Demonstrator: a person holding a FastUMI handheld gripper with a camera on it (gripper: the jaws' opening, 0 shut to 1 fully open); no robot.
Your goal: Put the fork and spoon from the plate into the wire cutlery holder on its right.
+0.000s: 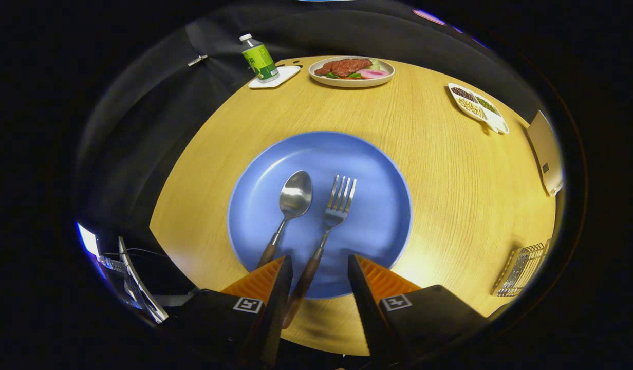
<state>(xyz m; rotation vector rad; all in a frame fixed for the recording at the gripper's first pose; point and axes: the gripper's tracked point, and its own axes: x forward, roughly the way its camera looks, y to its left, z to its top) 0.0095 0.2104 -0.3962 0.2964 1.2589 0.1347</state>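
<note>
A round blue plate [368,216] lies on the wooden table just ahead of my fingers. On it rest a metal spoon [294,198] and a metal fork [337,203], both with brown wooden handles pointing back toward me. My gripper [319,264] is open above the plate's near rim. The fork's handle runs down between the two fingers, close to the left one, without being pressed. The spoon's handle ends just outside the left finger. The wire cutlery holder [522,270] stands on the table to the right of the plate, near the table's edge.
Beyond the plate are a plate of meat and vegetables [351,71], a green bottle [260,59] on a white coaster, and a divided white dish of beans [478,107]. A flat beige device [545,151] sits at the far right edge. Bare wood lies between plate and holder.
</note>
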